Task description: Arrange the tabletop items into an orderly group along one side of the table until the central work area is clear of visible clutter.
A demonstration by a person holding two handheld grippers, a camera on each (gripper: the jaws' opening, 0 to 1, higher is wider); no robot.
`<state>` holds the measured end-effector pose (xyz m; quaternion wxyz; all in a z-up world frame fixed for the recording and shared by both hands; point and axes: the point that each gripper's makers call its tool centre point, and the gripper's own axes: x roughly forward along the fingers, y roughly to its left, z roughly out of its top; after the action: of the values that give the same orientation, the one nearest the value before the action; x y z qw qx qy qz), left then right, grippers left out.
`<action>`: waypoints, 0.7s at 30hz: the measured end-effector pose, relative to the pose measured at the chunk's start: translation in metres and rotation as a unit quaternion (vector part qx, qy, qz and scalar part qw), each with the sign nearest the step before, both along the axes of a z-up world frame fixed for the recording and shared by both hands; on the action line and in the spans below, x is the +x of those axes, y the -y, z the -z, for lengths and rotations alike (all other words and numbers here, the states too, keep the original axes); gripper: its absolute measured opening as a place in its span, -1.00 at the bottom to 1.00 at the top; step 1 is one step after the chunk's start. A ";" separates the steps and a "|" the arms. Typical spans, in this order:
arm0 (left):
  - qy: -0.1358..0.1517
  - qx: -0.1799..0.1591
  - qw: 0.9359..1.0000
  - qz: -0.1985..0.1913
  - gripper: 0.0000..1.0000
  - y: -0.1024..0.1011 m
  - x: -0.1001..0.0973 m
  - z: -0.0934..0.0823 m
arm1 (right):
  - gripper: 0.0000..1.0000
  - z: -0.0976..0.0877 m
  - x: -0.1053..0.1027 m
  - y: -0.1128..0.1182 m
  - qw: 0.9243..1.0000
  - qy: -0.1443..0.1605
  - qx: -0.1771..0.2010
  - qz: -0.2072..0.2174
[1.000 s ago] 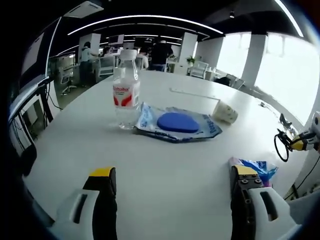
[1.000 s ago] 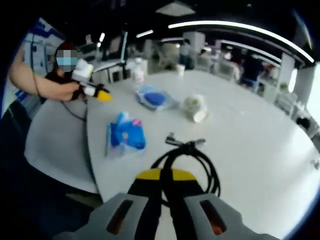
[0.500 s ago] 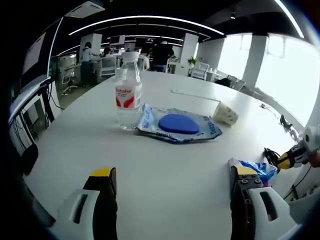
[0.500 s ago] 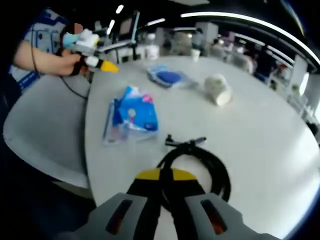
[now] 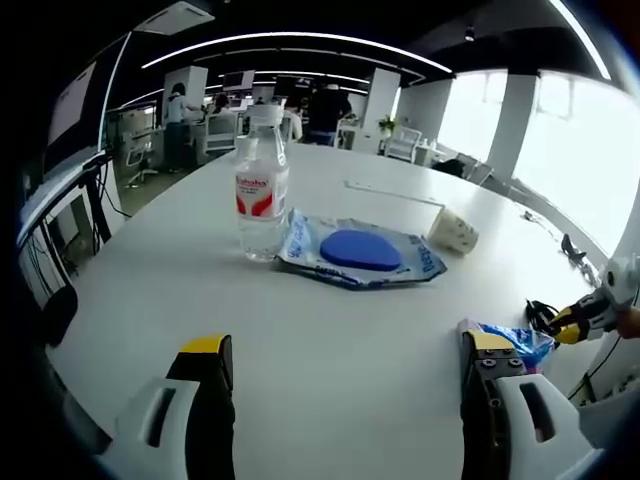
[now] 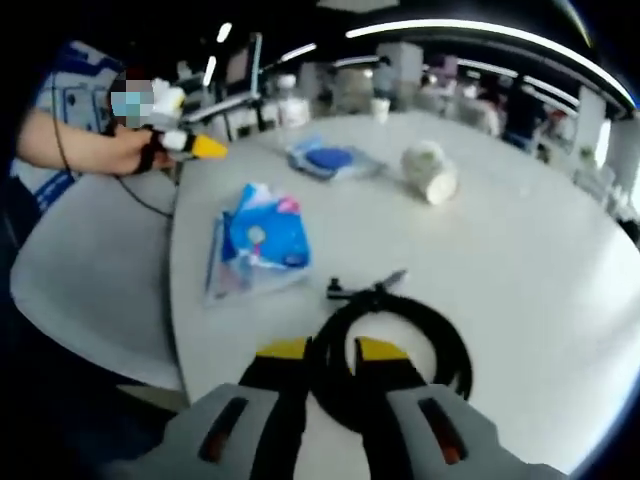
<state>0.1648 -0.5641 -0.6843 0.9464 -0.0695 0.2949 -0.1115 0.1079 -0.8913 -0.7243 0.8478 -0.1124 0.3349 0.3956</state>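
Cable [image 6: 400, 330] coiled on table [image 6: 540, 260], strand between your right claw [image 6: 331, 349] jaws, slightly parted | your left claw [image 5: 345, 345] wide open, empty | bottle [image 5: 262, 185] upright beside blue pouch [image 5: 362, 250]

Black jaws with yellow tips and grey housings are being shown on the left gripper [image 5: 345, 362] and the right gripper [image 6: 332, 352].
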 end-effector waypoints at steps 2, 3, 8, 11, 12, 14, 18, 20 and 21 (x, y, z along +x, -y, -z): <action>-0.001 0.001 1.000 0.003 0.89 0.002 0.000 0.000 | -0.52 -0.003 -0.001 0.000 1.000 0.002 0.005 0.001; -0.001 0.001 1.000 0.005 0.89 0.002 0.000 0.000 | -0.49 -0.007 -0.001 -0.001 1.000 0.008 0.006 0.002; 0.002 -0.004 1.000 0.004 0.89 0.003 0.000 -0.001 | -0.33 -0.035 0.013 0.002 0.998 0.045 0.034 0.036; 0.002 -0.008 1.000 0.004 0.89 0.004 0.001 -0.001 | -0.33 -0.059 0.033 0.000 0.995 0.076 0.036 0.056; 0.002 -0.008 1.000 0.004 0.89 0.004 0.001 0.000 | -0.31 -0.064 0.039 -0.003 0.994 0.080 0.039 0.057; 0.002 -0.006 1.000 0.006 0.89 0.003 0.002 0.000 | -0.28 -0.072 0.056 -0.008 0.994 0.092 0.028 0.058; 0.009 -0.024 1.000 -0.006 0.89 -0.002 0.002 -0.005 | -0.22 -0.081 0.083 -0.020 0.994 0.087 0.024 0.058; 0.005 -0.017 1.000 -0.004 0.88 -0.002 0.001 -0.003 | -0.20 -0.080 0.093 -0.026 0.995 0.085 0.016 0.051; 0.002 -0.013 1.000 -0.002 0.88 -0.001 0.001 -0.001 | -0.20 -0.078 0.096 -0.027 0.995 0.085 0.006 0.046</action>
<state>0.1660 -0.5634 -0.6831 0.9464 -0.0825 0.2909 -0.1138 0.2043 -0.8639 -0.6467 0.8913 -0.1245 0.2639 0.3470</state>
